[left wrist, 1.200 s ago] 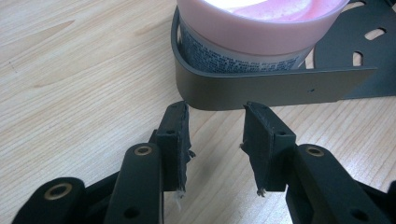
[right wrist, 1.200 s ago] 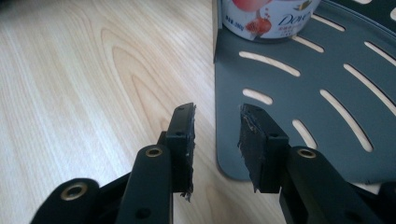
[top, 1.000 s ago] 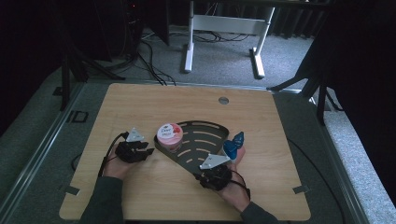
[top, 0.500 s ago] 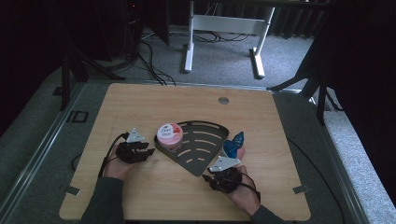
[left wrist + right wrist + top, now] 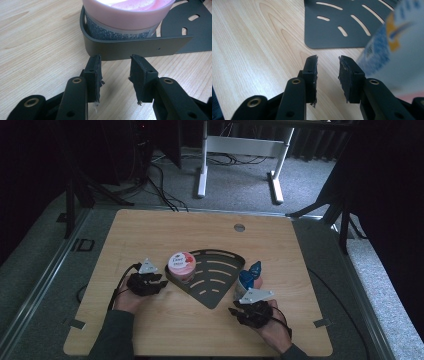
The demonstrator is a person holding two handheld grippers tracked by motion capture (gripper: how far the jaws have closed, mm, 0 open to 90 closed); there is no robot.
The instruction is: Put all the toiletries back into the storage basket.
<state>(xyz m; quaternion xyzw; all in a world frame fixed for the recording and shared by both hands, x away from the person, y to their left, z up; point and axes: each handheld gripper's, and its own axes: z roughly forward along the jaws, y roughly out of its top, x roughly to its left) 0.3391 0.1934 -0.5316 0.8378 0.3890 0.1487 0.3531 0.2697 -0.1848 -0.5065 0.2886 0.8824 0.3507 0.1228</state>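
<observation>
A black fan-shaped slotted tray (image 5: 216, 279) lies flat in the middle of the wooden table. A pink-lidded jar (image 5: 181, 264) stands in its left corner, inside the raised rim. A blue and white bottle (image 5: 248, 277) stands just off the tray's right edge. My left gripper (image 5: 161, 284) rests on the table to the left of the tray. Its jaws are open and empty (image 5: 115, 58), a short way from the rim (image 5: 135, 47) in front of the jar (image 5: 127, 17). My right gripper (image 5: 239, 309) sits below the bottle, also open and empty (image 5: 328, 58). It faces the tray's pointed corner (image 5: 332, 37), with the bottle (image 5: 392, 47) blurred at the right.
A small round grommet (image 5: 239, 227) is set in the table near the far edge. A white desk frame (image 5: 240, 150) and cables stand on the floor beyond the table. Bare wood (image 5: 165, 320) lies between my two hands near the front edge.
My right gripper has slid to the right and slightly toward the front edge, away from the tray's corner. The left gripper, jar and tray have stayed put.
</observation>
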